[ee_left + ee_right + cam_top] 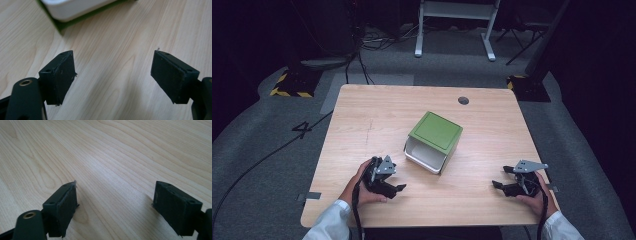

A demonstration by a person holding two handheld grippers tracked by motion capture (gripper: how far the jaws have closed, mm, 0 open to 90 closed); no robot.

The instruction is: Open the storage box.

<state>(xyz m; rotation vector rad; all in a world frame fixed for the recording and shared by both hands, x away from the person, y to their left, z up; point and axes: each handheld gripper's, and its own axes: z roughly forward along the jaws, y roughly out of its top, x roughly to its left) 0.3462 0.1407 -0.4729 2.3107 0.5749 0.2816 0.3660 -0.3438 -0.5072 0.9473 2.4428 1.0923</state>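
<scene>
A green box (435, 132) lies on its side at the middle of the wooden table (372, 115), its white inside (424, 154) facing the near left. My left gripper (396, 186) is held low at the near left, just short of that opening, jaws open with nothing between them. In the left gripper view the box's white wall and green edge (75, 11) sit beyond the open left gripper (113, 72). My right gripper (500, 176) rests at the near right, well clear of the box. In the right gripper view the right gripper (115, 202) is open over bare wood.
A round dark grommet (463, 100) sits near the table's far edge. Beyond the table are a white desk frame (455, 30), cables on the grey floor, and stands with yellow-black striped bases (291, 86) at both far corners.
</scene>
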